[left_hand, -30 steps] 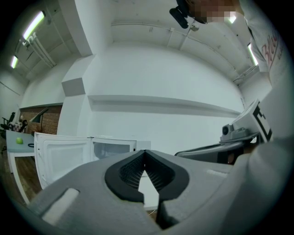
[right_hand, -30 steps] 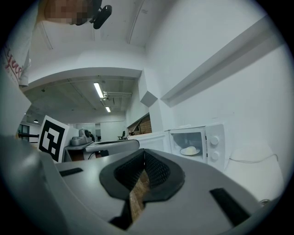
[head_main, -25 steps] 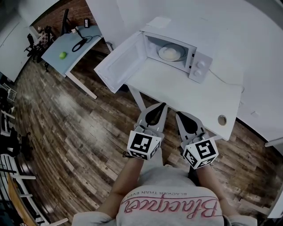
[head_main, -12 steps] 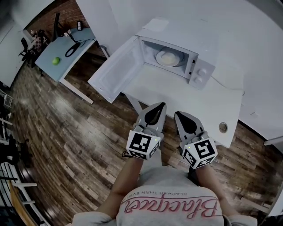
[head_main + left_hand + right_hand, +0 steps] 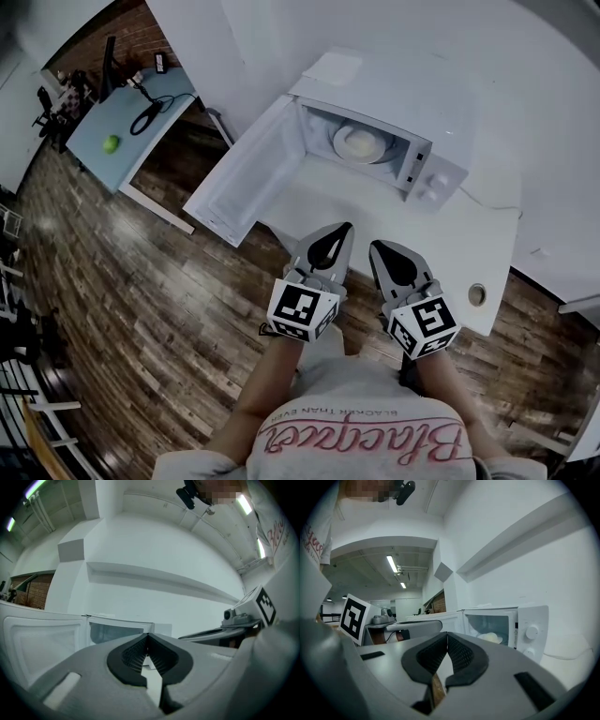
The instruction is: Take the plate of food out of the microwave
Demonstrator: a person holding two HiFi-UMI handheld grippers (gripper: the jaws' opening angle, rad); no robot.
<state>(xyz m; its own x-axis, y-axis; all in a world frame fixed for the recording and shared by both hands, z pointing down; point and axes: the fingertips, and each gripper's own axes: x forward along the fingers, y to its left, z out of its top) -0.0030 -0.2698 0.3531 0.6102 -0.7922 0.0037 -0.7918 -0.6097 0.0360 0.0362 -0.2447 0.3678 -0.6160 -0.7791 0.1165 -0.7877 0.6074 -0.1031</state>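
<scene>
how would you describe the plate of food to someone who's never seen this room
Find the white table; a white microwave sits on it, its door swung open. Inside its cavity is the plate of food, round and pale, the only thing in there.

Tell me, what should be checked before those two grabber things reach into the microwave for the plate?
1. Microwave door open: ok, swung wide to the left.
2. Plate of food in sight inside the microwave: ok.
3. Way across the white table to the opening free: ok, nothing stands there.
4. Left gripper ready to grasp: not ok, jaws shut, nothing between them.
5. Right gripper ready to grasp: not ok, jaws shut, empty.
6. Grippers at the plate: not ok, both are back at the table's near edge.
</scene>
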